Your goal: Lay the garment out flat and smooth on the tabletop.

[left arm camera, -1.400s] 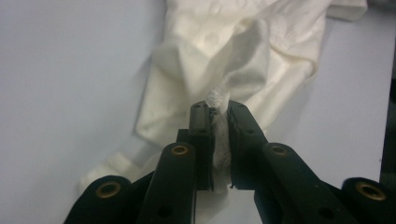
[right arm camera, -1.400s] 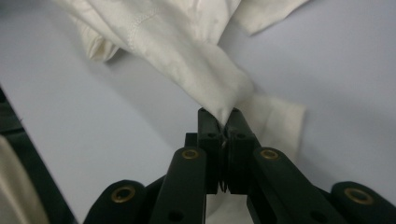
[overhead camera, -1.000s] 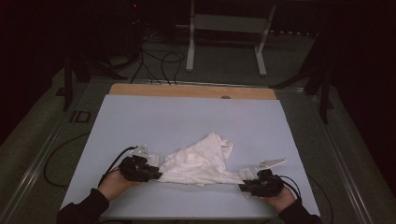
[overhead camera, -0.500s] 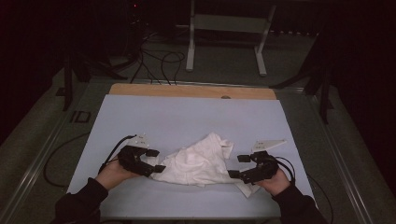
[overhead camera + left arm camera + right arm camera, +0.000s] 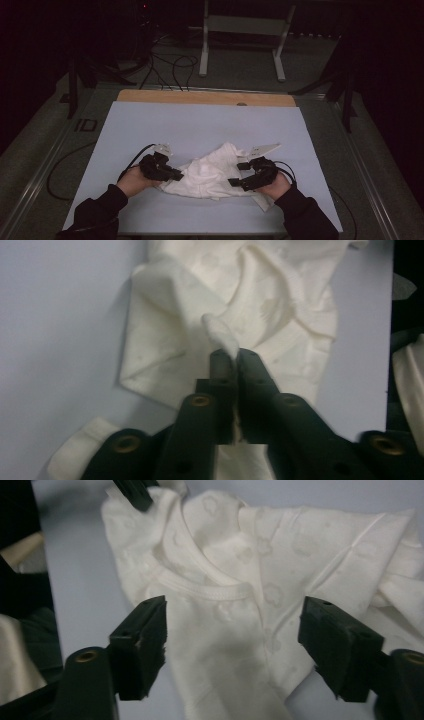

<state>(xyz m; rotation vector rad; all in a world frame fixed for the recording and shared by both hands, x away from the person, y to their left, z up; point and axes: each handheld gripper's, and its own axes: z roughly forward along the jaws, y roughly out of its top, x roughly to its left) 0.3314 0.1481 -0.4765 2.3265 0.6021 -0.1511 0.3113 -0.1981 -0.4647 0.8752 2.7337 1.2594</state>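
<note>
High view has the crumpled white patterned cotton baby garment (image 5: pixel 207 175) sitting at 6 o'clock on the pale blue counter (image 5: pixel 200 125). Looks like an early spread-it-flat step. Left claw (image 5: pixel 229 357) is pinched tight on a fold at the garment's 9 o'clock side; right claw (image 5: pixel 232 625) gapes wide above the neckline. Next, I'd guess it needs to bite an edge. Both forearms come in low from 6 o'clock.

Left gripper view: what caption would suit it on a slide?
Left gripper shut on a fold of a crumpled white garment on the table.
</note>
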